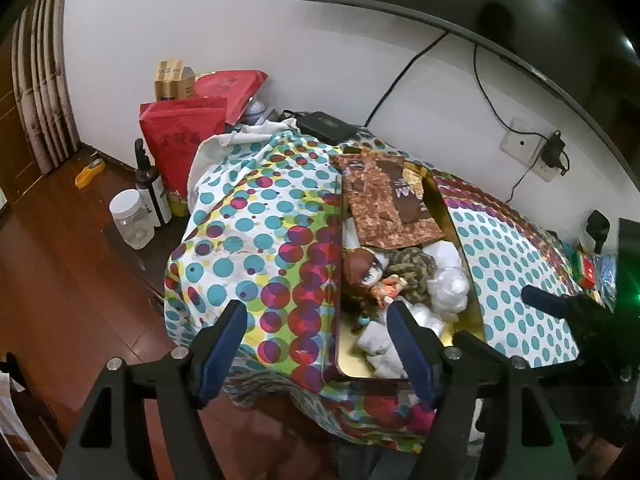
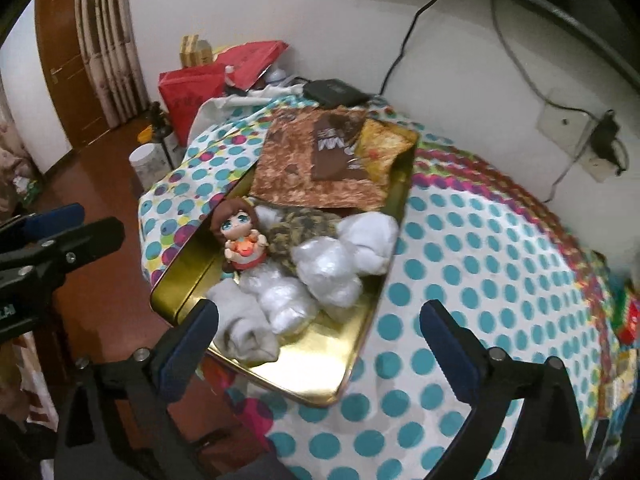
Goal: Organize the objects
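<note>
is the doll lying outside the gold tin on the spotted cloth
No, the doll sits inside the gold tin, beside the white bundles.

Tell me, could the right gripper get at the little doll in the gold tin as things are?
Probably yes. The right gripper is open and empty, the gold tin has no lid on, and the doll sits on top by the tin's left wall. Only the grey sock lies between.
</note>
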### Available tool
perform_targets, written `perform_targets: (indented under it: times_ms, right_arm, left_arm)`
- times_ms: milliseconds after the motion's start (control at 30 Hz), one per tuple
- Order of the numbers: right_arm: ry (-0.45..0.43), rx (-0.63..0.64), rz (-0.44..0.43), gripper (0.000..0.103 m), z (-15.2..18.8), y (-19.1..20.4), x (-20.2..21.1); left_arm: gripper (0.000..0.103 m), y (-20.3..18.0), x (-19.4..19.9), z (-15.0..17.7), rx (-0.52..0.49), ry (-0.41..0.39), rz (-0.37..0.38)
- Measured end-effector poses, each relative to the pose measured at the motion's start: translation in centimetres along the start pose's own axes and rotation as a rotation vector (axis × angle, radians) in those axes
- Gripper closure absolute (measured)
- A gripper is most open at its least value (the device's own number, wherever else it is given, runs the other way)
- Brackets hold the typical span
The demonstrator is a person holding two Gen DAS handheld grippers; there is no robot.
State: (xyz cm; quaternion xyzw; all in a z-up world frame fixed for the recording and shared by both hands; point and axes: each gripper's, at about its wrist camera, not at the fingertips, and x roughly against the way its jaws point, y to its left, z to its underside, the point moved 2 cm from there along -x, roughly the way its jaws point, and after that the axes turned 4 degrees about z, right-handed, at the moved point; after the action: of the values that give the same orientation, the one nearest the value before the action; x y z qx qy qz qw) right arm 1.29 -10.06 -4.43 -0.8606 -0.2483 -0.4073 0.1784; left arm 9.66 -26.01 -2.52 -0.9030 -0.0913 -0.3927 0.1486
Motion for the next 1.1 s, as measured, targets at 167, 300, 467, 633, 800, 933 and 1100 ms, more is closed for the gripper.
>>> perform_targets:
  times_ms: [167, 300, 467, 633, 800, 933, 1100]
  right_arm:
    - [-0.016, -0.020, 0.056, 0.000, 0.7, -1.4, 2.2]
    - [-0.015, -0.041, 0.056, 0.000, 1.7, -2.6, 3.8]
    - [-0.014, -0.079, 0.053, 0.000, 2.8, -4.0, 5.0]
    - [0.013, -0.114, 0.018, 0.000, 3.8, -5.0, 5.4]
    - [0.020, -0.108, 0.033, 0.000, 4.4, -5.6, 5.8]
    - [0.031, -0.096, 0.028, 0.000, 4.5, -5.6, 6.2]
    - [0.033, -0.085, 0.027, 0.000, 4.5, -5.4, 6.3]
  left_arm:
    - [0.027, -1.7, -0.1, 0.0, -0.009, 0.033, 0.026]
    - [0.026, -3.2, -0.2, 0.3, -0.018, 0.053, 0.054]
    - [0.026, -5.3, -0.1, 0.5, -0.065, 0.061, 0.053]
    - [0.026, -7.3, 0.3, 0.4, -0.119, 0.064, 0.029]
    - [0.026, -8.6, 0.5, 0.2, -0.156, 0.071, 0.008]
    - [0.026, -8.8, 0.4, 0.1, -0.153, 0.085, -0.005]
    - [0.024, -8.3, -0.1, 0.0, -0.125, 0.100, -0.054]
